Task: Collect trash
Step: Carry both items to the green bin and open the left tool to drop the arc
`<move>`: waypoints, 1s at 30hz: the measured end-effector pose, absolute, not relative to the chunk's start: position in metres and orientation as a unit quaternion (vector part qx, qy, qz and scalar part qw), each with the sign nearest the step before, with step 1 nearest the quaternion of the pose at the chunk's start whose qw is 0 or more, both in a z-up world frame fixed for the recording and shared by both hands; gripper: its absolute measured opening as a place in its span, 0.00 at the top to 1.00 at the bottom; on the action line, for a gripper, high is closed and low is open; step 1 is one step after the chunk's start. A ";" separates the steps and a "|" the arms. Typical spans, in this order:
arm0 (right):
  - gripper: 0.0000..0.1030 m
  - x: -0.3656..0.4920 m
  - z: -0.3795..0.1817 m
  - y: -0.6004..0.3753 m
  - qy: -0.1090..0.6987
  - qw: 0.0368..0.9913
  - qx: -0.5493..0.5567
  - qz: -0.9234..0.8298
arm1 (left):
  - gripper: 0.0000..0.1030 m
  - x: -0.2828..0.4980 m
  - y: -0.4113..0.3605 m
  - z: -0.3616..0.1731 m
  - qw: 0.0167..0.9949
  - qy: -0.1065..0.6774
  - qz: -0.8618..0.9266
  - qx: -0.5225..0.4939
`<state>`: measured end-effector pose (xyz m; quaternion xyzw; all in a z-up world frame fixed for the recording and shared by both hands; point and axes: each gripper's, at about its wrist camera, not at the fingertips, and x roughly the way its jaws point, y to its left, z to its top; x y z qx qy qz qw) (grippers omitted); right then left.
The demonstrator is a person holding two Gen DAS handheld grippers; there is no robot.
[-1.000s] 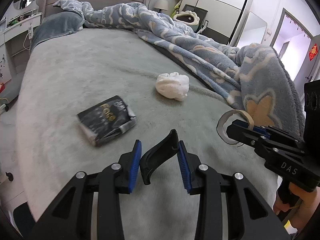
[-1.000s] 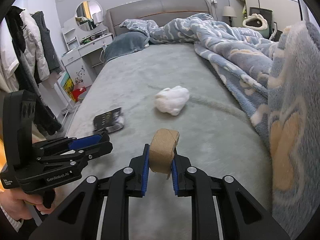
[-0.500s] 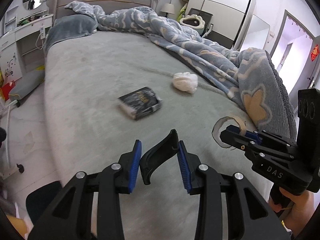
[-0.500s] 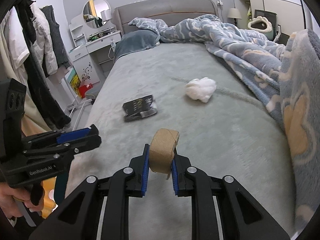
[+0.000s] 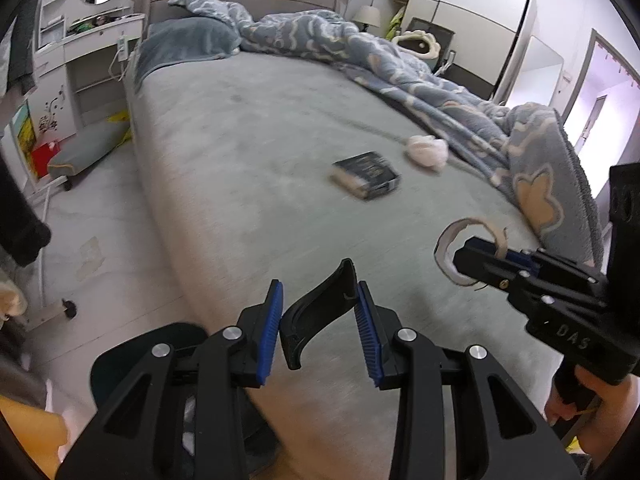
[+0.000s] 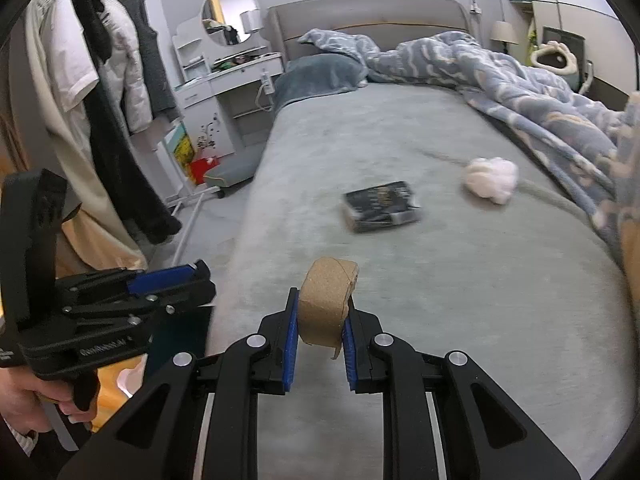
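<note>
Black curved plastic piece (image 5: 320, 312) sits clamped in your left gripper (image 5: 318, 330); your right gripper (image 6: 319, 338) pinches a cardboard tube (image 6: 326, 306). Ahead on the grey bed (image 6: 440, 280), well apart from both, lie a dark packet (image 6: 380, 206), then a crumpled white tissue (image 6: 491, 179).

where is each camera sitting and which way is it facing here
Left wrist: on the left gripper, looking across the bed at the headboard; it holds a black curved piece; the right gripper shows.
Right wrist: on the right gripper, same direction, shut on a cardboard tube; the left gripper and hand show.
Shared: black packet, white wad, blanket.
</note>
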<state>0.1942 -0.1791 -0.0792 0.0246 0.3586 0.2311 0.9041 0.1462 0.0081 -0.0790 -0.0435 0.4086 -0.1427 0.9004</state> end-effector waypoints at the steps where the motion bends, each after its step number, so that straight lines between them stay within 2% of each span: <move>1: 0.81 0.193 -0.079 -0.174 0.358 0.904 0.022 0.234 | 0.62 0.145 0.014 -0.081 0.900 0.412 -0.139 -0.045; 18: 0.81 0.183 -0.077 -0.074 0.363 0.884 0.005 0.295 | 0.62 0.134 0.114 -0.131 0.868 0.488 -0.077 -0.060; 30: 0.81 0.186 -0.085 -0.024 0.377 0.870 -0.012 0.318 | 0.60 0.127 0.156 -0.168 0.833 0.547 -0.057 -0.061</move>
